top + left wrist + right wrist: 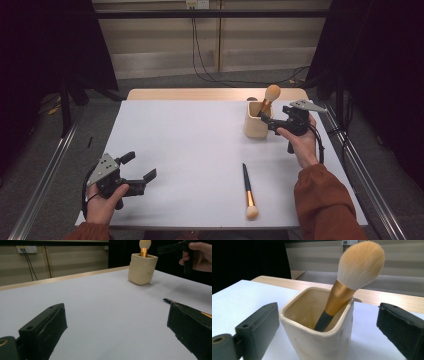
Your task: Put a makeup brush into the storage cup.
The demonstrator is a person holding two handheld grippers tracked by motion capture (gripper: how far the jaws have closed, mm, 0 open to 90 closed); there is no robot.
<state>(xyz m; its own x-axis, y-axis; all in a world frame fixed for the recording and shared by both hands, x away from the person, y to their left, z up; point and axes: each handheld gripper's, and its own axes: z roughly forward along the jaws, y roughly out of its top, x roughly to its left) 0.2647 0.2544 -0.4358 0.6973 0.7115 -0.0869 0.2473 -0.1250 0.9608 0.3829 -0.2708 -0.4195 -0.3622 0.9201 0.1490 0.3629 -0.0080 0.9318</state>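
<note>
In the cup [317, 325] stands the brush [352, 277], leaning; my right gripper [325, 322] hangs released beside it. Left gripper [139, 167] also released.

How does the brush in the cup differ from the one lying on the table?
The brush in the cup stands tilted, bristles up, leaning on the rim of the cream cup; the brush on the table lies flat, bristles toward the person. The first has a big rounded head; the second has a smaller head and looks slimmer. Both have pale bristles, a gold collar and a dark handle.
</note>
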